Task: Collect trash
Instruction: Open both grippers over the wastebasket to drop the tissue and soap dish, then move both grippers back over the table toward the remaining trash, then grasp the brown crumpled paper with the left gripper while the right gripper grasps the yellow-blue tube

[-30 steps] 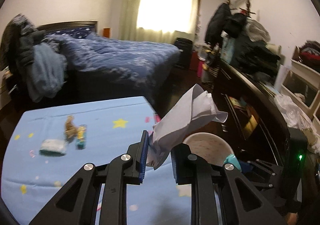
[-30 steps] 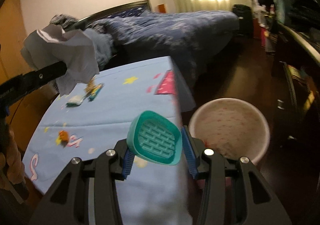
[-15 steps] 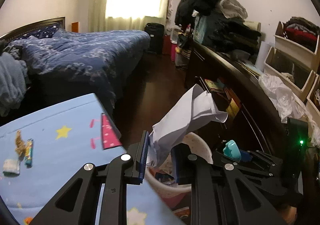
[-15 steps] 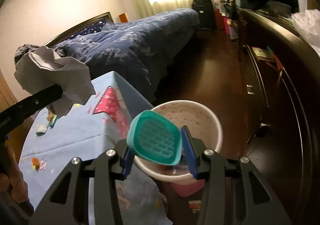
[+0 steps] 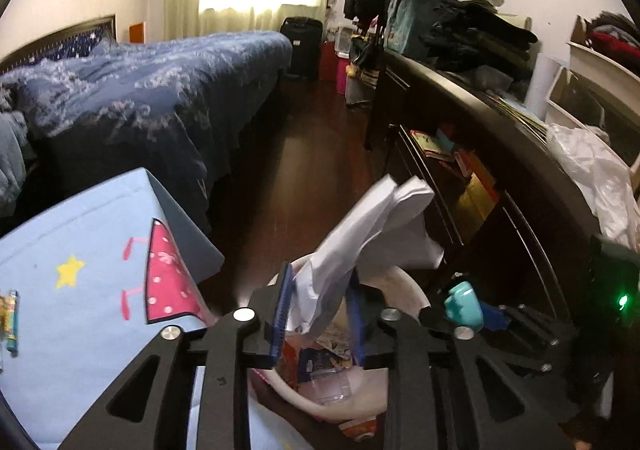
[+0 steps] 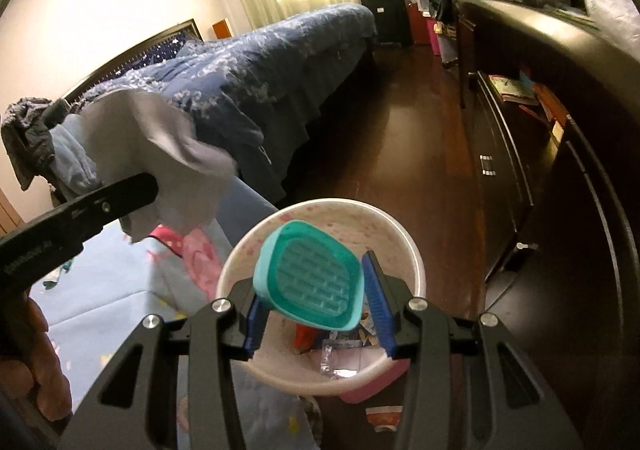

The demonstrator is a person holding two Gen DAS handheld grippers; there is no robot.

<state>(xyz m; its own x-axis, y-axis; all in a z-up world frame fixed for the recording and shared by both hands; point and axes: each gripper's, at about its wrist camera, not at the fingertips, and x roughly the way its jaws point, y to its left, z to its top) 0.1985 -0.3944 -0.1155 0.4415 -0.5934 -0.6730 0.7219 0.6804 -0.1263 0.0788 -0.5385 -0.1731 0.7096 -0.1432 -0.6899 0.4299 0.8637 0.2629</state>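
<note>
My left gripper is shut on a crumpled white paper and holds it above the white waste bin. My right gripper is shut on a teal plastic lid, held just over the bin, which has wrappers and clear plastic inside. The paper and the left gripper's arm show at the left of the right wrist view. The teal lid shows at the right of the left wrist view.
The bin stands on the dark wood floor beside the corner of the blue-clothed table. Small wrappers lie on the table's left edge. A bed with a blue quilt is behind. A dark dresser runs along the right.
Both grippers have moved right and down from over the table to above the bin. The paper and the teal lid are still held.
</note>
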